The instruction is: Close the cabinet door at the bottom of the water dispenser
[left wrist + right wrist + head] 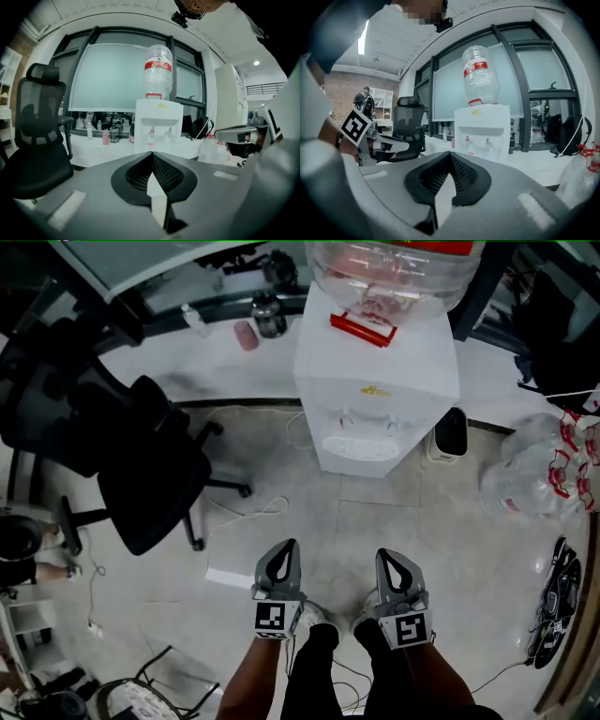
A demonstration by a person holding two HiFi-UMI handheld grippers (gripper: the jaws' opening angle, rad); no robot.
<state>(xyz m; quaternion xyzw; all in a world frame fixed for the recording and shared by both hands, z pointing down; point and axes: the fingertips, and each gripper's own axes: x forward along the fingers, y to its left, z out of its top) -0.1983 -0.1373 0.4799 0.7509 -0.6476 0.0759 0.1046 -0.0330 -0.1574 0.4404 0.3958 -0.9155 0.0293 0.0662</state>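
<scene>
Though its lower front is hard to see, the water dispenser (375,381) stands far beyond the clenched, empty left gripper (284,549) and right gripper (391,559).

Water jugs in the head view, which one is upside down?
The red-labelled jug, seated neck-down on top of the white water dispenser. The other jugs sit on the floor to its right.

Chair (141,465) stands left of the water dispenser (375,381), bottles (530,479) right.
</scene>
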